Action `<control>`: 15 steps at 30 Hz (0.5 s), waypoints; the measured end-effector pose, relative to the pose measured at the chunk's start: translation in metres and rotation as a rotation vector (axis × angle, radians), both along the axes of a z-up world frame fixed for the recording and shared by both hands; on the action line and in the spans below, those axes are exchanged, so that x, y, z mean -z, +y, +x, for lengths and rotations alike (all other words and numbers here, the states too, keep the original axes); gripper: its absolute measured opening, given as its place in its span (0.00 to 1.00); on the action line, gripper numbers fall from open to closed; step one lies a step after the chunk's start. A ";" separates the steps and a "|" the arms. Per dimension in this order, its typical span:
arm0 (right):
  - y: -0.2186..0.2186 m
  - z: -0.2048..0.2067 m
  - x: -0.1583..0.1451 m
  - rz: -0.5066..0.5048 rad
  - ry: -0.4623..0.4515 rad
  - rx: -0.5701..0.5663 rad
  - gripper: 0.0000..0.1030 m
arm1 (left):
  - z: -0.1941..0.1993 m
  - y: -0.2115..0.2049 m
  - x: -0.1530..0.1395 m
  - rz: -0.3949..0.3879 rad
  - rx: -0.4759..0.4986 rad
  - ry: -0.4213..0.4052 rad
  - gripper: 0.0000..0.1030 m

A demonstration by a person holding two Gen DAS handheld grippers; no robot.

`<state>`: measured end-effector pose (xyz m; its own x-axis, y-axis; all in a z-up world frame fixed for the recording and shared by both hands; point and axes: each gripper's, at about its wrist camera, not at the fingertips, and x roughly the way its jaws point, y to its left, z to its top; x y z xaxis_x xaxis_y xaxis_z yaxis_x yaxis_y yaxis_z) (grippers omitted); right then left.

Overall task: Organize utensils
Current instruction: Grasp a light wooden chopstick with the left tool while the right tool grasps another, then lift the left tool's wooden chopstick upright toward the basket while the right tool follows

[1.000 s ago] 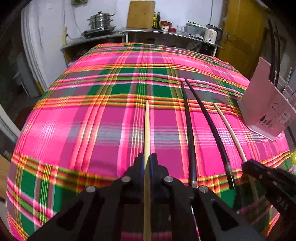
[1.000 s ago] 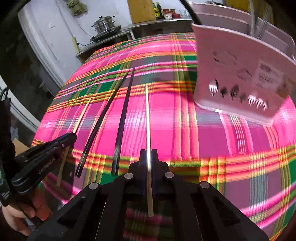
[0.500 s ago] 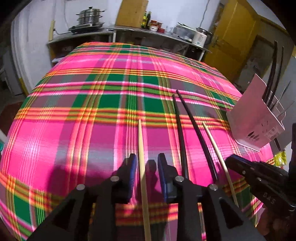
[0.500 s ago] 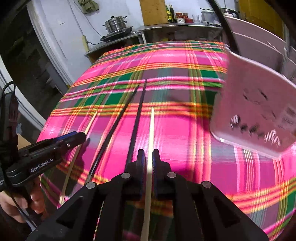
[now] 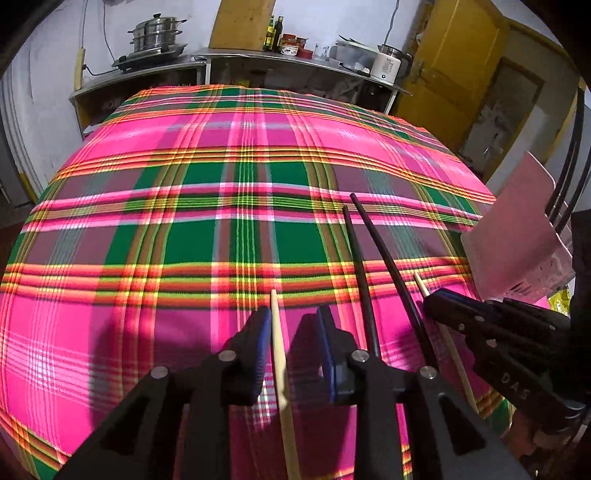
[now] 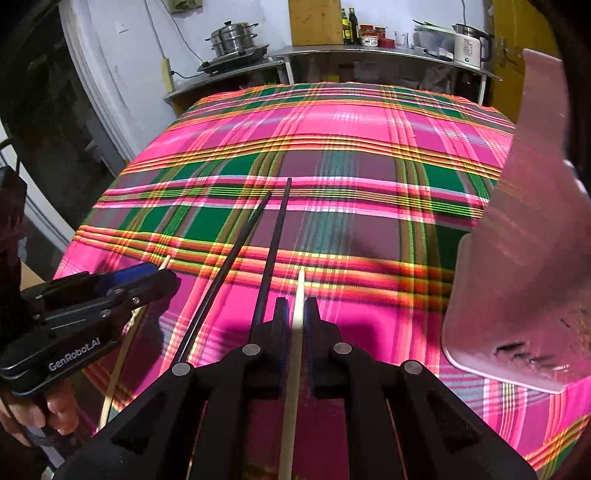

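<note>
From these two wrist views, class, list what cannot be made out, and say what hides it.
1. Right wrist view: the pink utensil holder is motion-blurred and cut by the frame edge, so its contents are unseen.
2. Left wrist view: the right gripper covers part of the right wooden chopstick.
3. Both views: each wooden chopstick's near end leaves the bottom edge.
4. The counter bottles are too small to read.

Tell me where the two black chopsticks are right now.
The black chopsticks lie side by side on the plaid tablecloth, between the two wooden chopsticks: left of the right gripper, right of the left gripper.
</note>
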<state>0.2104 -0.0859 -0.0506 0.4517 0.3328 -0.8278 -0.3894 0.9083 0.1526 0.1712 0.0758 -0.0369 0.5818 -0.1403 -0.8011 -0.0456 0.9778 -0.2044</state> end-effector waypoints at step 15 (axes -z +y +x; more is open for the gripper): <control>0.012 0.009 -0.009 -0.019 -0.018 -0.032 0.05 | 0.012 0.000 -0.007 0.047 0.001 0.002 0.05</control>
